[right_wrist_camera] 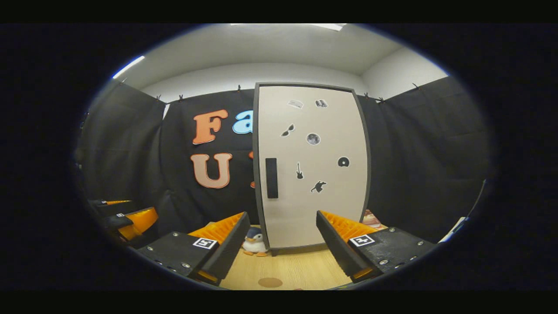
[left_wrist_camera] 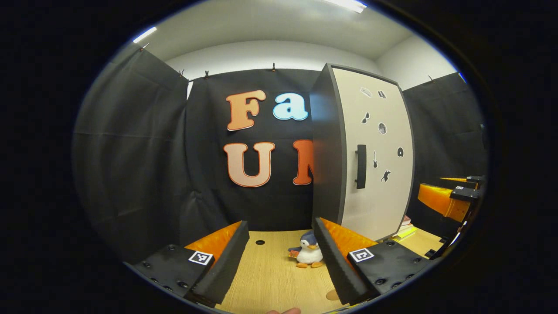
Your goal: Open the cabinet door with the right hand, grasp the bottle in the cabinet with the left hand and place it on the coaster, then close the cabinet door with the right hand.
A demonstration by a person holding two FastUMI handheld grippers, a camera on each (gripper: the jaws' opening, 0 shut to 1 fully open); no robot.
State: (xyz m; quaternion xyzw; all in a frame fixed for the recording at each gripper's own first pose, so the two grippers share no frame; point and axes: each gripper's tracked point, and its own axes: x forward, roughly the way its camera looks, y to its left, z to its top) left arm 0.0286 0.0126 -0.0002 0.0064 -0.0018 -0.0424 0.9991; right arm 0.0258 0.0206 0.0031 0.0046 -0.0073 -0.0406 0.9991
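The cabinet stood on the wooden table with its door closed, so the bottle could not be seen. The right gripper faced the door, jaws wide apart and empty. The left gripper was likewise spread and empty, left of the cabinet. A toy penguin sat by the cabinet's left corner, and the round coaster lay on the table in front of the cabinet.

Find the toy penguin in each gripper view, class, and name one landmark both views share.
Left gripper view: the toy penguin stands on the wooden table, low and centre, left of the cabinet.
Right gripper view: the toy penguin peeks out low and left of centre, beside the cabinet's bottom left corner.
Shared landmark: the dark door handle.
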